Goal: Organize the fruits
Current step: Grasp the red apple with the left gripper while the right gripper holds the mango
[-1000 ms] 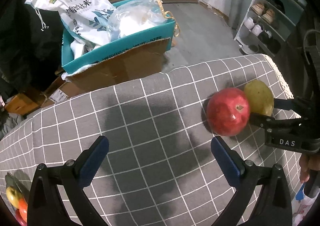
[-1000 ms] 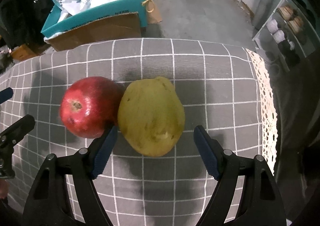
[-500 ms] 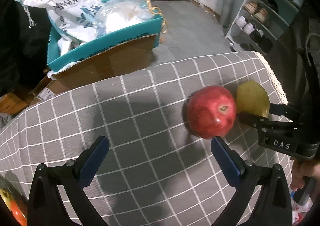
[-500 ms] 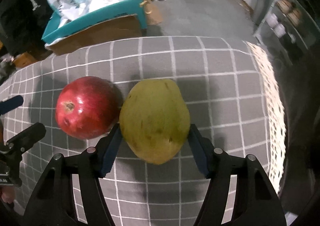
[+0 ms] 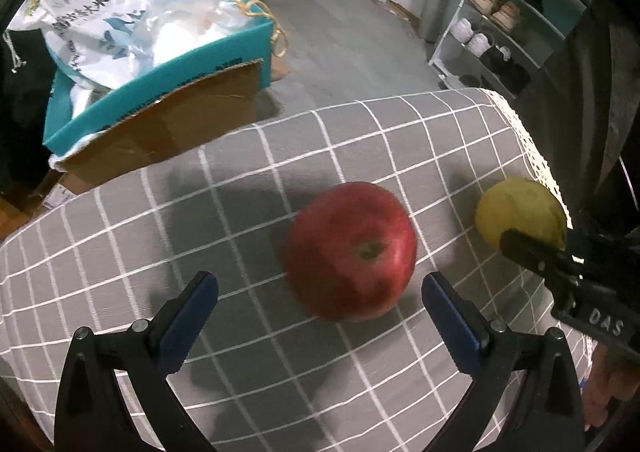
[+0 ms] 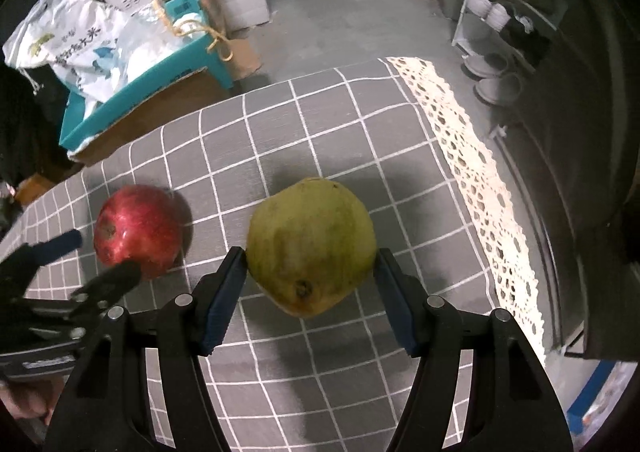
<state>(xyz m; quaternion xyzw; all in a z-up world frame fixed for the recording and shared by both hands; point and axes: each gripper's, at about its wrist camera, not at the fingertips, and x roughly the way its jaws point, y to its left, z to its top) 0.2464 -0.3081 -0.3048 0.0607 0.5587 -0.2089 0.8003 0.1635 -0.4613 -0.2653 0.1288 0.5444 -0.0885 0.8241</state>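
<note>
The yellow-green fruit (image 6: 311,246) sits between the blue pads of the right gripper (image 6: 310,292), which pinch it on both sides; the jaws have just been closing onto it. The gripper points steeply down at the checked grey tablecloth (image 6: 360,124). The fruit's long axis runs roughly along the gripper's line, its narrower top toward the far edge of the table and its dark blossom end toward the camera. Its shadow falls on the cloth behind it; whether its underside touches the cloth cannot be told from either view.

To its left, well apart from it, the red fruit (image 5: 352,250) rests on the cloth with its dimpled end turned up toward the left wrist camera. The left gripper (image 5: 320,316) hangs over it, tilted steeply down, jaws spread wide; the red fruit lies just ahead of the tips, nearer the right-hand pad (image 5: 450,322), and neither pad touches it. In the left wrist view the image is somewhat blurred.

Past the lace-trimmed table edge, a teal cardboard box (image 5: 160,88) of white bags stands on the floor, and a shoe rack (image 5: 504,24) lines the right wall.
</note>
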